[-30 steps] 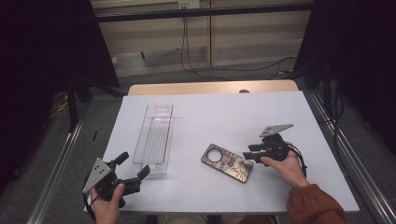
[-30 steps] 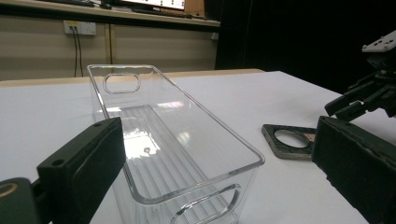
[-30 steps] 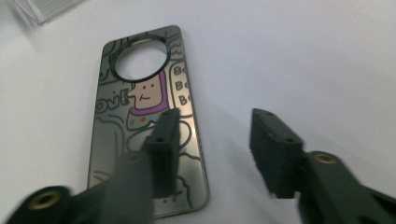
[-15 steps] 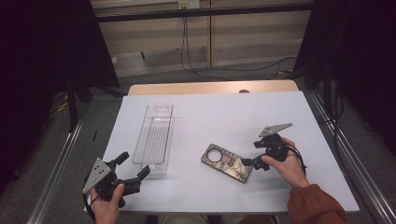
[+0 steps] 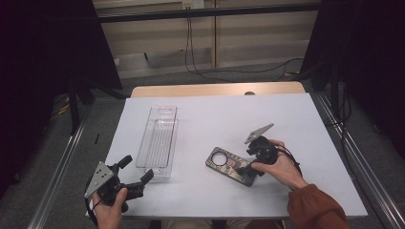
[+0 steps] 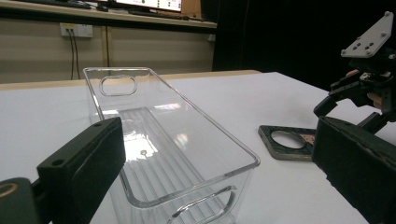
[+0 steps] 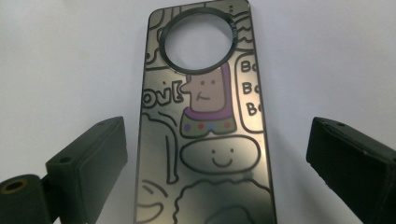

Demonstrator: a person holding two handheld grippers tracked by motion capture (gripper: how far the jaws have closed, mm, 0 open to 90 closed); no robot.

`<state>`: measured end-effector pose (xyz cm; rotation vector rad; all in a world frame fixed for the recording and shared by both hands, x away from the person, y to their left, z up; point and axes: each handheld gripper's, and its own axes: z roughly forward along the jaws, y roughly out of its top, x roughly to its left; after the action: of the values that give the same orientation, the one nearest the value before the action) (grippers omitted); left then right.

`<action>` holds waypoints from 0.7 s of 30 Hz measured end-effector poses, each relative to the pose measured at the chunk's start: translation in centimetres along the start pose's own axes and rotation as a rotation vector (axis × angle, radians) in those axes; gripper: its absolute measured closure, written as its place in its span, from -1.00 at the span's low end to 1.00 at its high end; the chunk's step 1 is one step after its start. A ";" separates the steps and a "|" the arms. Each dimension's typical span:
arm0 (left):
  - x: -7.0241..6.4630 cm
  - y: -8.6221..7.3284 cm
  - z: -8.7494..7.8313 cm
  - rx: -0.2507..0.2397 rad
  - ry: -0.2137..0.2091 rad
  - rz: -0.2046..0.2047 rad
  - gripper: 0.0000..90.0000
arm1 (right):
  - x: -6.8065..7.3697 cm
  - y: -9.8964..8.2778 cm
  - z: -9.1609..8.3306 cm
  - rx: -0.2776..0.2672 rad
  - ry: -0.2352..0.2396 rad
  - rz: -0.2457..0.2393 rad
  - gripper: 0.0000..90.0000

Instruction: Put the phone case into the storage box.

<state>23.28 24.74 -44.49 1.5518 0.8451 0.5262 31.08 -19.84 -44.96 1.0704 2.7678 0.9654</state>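
Phone case (image 7: 205, 126) lies flat on the white table (image 5: 296, 119), between my right gripper (image 7: 217, 161) pads, which have just been opening and stand clear of both edges. Long axis runs along the jaws, ring cutout at the far end. Cartoon print; "Bo" readable (repeated, cut off). Left gripper (image 5: 130, 175) spread, empty, just beside the clear tray (image 5: 158, 138), which sits left of the case.

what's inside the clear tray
Nothing lies in the clear tray: its ribbed floor shows bare through the walls. The left gripper view's near jaw covers one lower corner.
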 end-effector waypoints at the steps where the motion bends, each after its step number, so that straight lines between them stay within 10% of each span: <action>1: 0.0 0.0 0.0 0.002 0.001 0.004 -0.93 | 0.0 0.2 0.3 0.006 0.003 -0.011 -0.88; 21: 0.0 0.0 -0.1 0.003 -0.006 0.004 -0.93 | 0.7 3.5 3.4 0.225 -0.019 -0.078 -0.81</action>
<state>23.25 24.78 -44.47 1.5576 0.8383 0.5233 33.44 -15.55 -45.63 0.9790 2.9312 0.6431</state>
